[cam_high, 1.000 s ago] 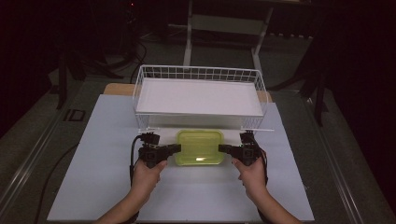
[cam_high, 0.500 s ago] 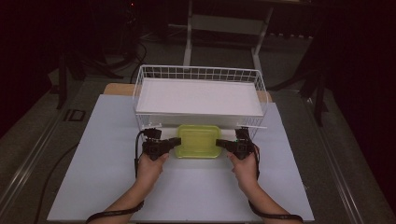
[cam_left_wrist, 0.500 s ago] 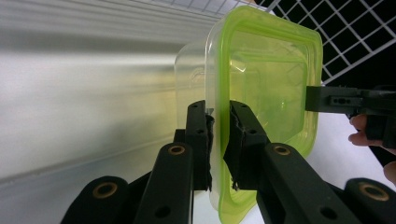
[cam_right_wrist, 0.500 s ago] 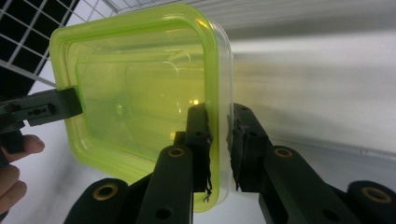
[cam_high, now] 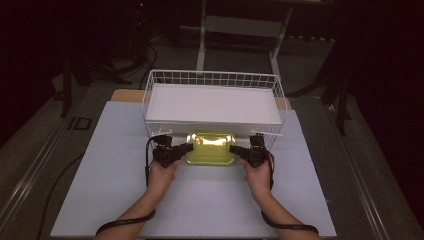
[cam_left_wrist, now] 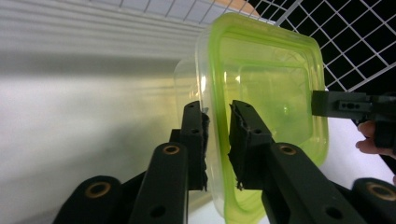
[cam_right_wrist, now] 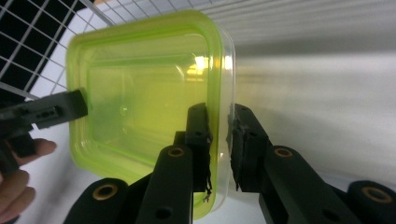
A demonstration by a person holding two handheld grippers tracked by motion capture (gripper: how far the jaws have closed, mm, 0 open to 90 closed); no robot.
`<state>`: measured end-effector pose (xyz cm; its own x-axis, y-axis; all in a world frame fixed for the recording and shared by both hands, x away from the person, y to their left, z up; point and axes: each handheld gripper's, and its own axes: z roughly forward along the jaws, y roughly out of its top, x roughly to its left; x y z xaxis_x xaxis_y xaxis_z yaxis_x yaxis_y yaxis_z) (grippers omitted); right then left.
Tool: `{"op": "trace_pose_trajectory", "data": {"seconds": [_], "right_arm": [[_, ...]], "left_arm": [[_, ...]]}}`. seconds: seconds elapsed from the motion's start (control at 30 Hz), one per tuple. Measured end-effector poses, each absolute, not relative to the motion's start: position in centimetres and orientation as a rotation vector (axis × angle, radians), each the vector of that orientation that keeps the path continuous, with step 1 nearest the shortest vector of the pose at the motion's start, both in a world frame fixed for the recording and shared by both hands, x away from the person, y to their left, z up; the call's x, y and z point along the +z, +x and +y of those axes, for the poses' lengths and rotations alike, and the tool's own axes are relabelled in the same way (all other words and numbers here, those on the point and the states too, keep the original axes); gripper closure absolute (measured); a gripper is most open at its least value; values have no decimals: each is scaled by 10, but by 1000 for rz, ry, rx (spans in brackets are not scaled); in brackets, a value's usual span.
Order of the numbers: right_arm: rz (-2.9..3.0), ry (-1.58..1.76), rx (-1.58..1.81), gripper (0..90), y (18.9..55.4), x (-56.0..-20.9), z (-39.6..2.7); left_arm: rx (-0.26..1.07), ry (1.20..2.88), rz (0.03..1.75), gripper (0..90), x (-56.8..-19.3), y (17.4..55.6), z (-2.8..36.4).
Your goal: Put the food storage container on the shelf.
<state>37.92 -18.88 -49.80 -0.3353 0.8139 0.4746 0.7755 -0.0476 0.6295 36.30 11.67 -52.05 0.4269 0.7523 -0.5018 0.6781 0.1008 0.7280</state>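
Near the desk's far edge, both claws point(cam_high: 188, 148) point(cam_high: 233, 148) pinch the green-lidded container's point(cam_high: 210, 147) rims; unequal release could tip it against the wire basket point(cam_high: 150, 87).

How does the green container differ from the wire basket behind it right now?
The green container is translucent plastic with solid walls; the wire basket is an open white grid. The container is much smaller than the basket. The container's rim sits between the jaws of the left gripper and right gripper; nothing grips the basket. Both are rectangular, on the same white table.
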Motion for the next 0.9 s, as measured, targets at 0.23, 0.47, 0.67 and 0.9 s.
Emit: {"op": "trace_pose_trajectory", "data": {"seconds": [0.23, 0.47, 0.67, 0.9], "right_arm": [[2101, 1730, 1359, 756, 382, -500, -186], [2062, 1717, 1339, 696, 387, -503, -182], [2062, 1720, 1327, 625, 387, -502, -179], [2066, 1595, 1318, 546, 377, -494, -176]], "left_arm": [[150, 1616, 1253, 693, -524, 366, 115], [209, 1631, 1257, 616, -524, 372, 112], [203, 1618, 1268, 529, -523, 375, 112], [224, 1642, 1200, 376, -519, 368, 107]]}}
